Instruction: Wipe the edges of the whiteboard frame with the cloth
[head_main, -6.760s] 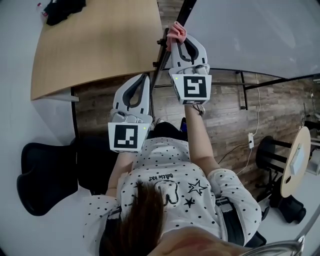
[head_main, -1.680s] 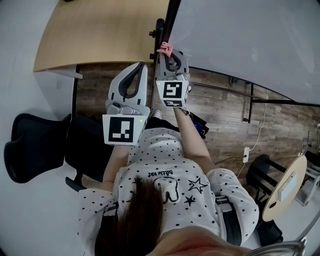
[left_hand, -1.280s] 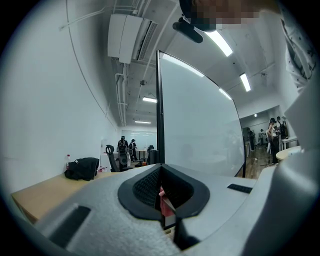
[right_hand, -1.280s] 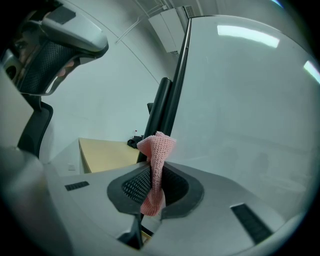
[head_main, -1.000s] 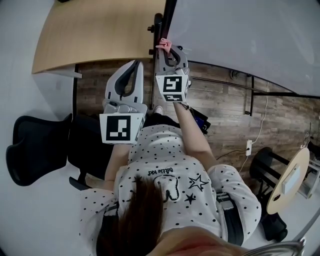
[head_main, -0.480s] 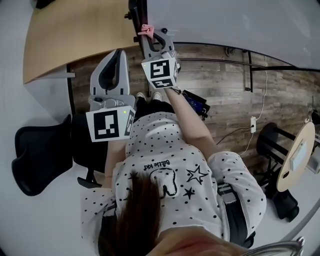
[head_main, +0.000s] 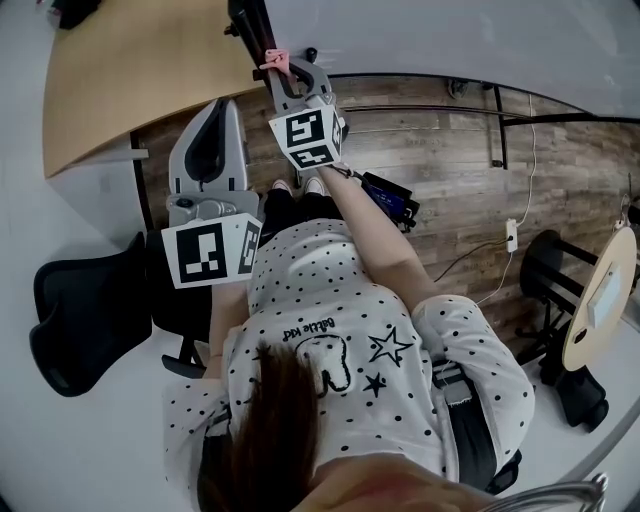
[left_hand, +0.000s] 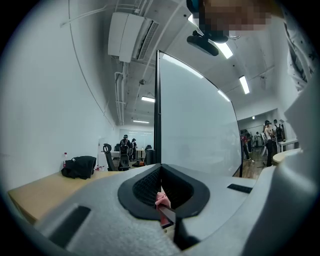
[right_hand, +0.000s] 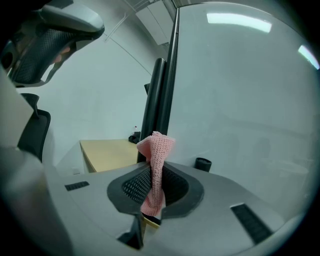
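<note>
My right gripper (head_main: 282, 68) is shut on a pink knitted cloth (head_main: 275, 58). It holds the cloth against the black frame post (head_main: 243, 18) at the left side of the whiteboard (head_main: 450, 35). In the right gripper view the cloth (right_hand: 156, 155) stands up from the closed jaws of the right gripper (right_hand: 151, 212), beside the frame (right_hand: 167, 90). My left gripper (head_main: 222, 103) hangs to the left, apart from the frame, its jaws together. In the left gripper view a small bit of pink shows in the hollow of the left gripper (left_hand: 167, 217), below the frame edge (left_hand: 157, 110).
A curved wooden table (head_main: 130, 70) stands left of the board with a black bag (left_hand: 80, 166) on it. A black chair (head_main: 90, 320) is at my left. A small round table (head_main: 600, 290) and a floor cable (head_main: 512, 235) lie right. People stand far off.
The right gripper, still holding the cloth, has slid along the frame post, up and left in the head view. The left gripper has shifted left beside it, still shut.
</note>
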